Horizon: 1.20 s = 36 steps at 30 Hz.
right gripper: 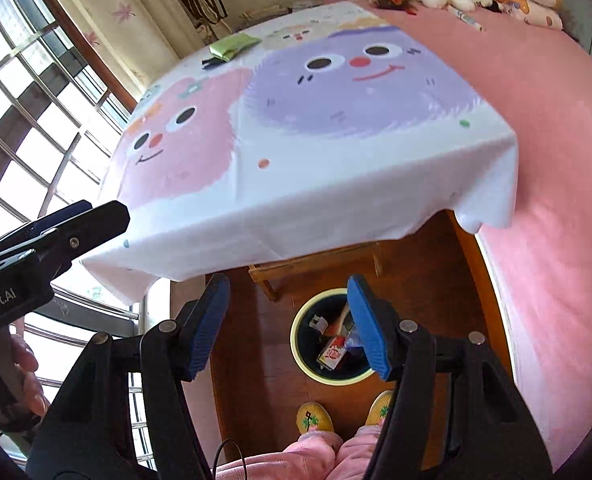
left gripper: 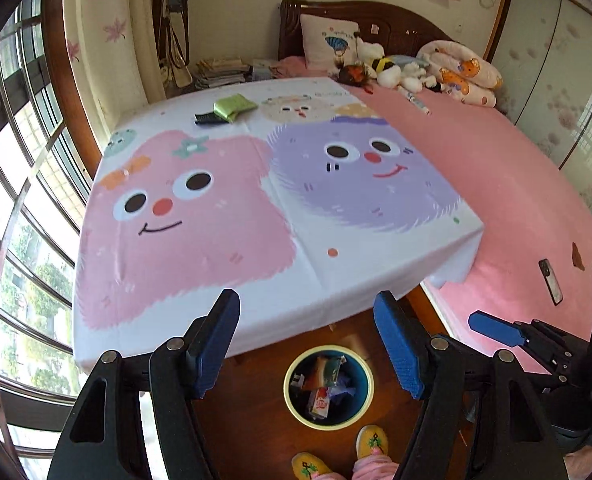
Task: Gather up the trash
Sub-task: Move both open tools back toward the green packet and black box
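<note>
A round blue bin with a pale rim (left gripper: 370, 390) stands on the wooden floor below the table's near edge and holds several wrappers and a small carton (left gripper: 320, 400). It also shows in the right wrist view (right gripper: 296, 344). My left gripper (left gripper: 310, 344) is open and empty, held above the bin and the table edge. My right gripper (right gripper: 287, 324) is open and empty, also above the bin; it shows at the right of the left wrist view (left gripper: 496, 330). A green packet (left gripper: 233, 106) and a black comb-like item (left gripper: 207, 119) lie at the table's far side.
The table wears a cartoon cloth (left gripper: 255, 200). A pink bed (left gripper: 516, 184) with plush toys and a phone (left gripper: 550, 282) lies to the right. Windows (left gripper: 11, 200) are on the left. The person's yellow slippers (right gripper: 316, 418) stand beside the bin.
</note>
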Each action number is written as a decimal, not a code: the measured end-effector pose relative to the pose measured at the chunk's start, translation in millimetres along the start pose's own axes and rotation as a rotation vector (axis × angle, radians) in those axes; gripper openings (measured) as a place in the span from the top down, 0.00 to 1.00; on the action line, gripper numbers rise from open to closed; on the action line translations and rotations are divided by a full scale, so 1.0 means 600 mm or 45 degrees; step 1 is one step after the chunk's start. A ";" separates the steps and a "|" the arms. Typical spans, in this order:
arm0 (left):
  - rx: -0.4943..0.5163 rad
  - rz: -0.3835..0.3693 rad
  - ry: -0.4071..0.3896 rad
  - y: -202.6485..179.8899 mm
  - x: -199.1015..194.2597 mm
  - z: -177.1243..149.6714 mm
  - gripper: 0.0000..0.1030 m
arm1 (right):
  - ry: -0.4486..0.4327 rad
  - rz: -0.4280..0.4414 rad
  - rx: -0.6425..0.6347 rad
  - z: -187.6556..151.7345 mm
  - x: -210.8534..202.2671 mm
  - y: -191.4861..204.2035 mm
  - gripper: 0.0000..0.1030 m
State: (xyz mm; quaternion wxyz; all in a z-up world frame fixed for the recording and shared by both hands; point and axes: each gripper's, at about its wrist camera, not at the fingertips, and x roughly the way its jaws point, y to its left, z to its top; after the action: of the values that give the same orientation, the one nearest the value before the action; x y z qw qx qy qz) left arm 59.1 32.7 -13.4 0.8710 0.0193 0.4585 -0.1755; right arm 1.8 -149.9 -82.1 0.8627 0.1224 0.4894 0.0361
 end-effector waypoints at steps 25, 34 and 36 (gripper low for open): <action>-0.144 0.141 -0.193 0.153 -0.135 0.178 0.31 | -0.179 -0.037 -0.230 0.193 -0.084 0.142 0.43; -0.291 0.288 -0.100 0.182 -0.019 0.250 0.31 | -0.066 0.095 -0.381 0.306 0.031 0.154 0.43; -0.351 0.346 -0.048 0.187 0.028 0.275 0.31 | -0.040 0.133 -0.418 0.345 0.070 0.146 0.43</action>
State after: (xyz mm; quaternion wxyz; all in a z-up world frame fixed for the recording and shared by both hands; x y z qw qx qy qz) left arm 234.7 100.6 54.0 0.8894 -0.0416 0.4552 0.0078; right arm 205.0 -94.2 6.0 0.8756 0.0057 0.4564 0.1582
